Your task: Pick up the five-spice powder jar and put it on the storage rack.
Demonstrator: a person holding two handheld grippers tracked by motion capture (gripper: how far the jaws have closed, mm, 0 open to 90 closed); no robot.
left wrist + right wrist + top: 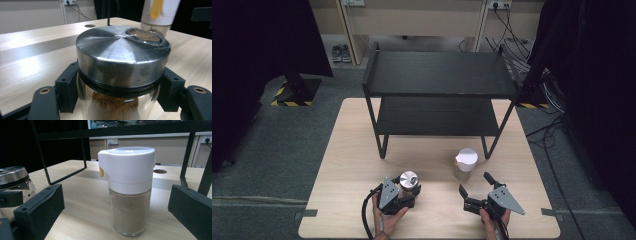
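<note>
A glass jar with a steel lid [408, 180] [120, 52], holding brown powder, stands near the table's front edge. My left gripper [408, 192] [120, 85] is shut on it, both pads pressing the glass just under the lid. A second glass jar with a white flip-top lid [466, 162] [130, 192], filled with tan powder, stands upright to the right. My right gripper [474, 183] [116, 195] is open just in front of it, one jaw to each side and nothing touching. The steel-lidded jar [13, 178] also appears at the left of the right gripper view.
A black two-tier metal shelf [439, 75] stands on the far half of the wooden table [352, 150], its legs [383, 147] just behind the jars. Both tiers are bare. Dark curtains and cables lie beyond the table.
</note>
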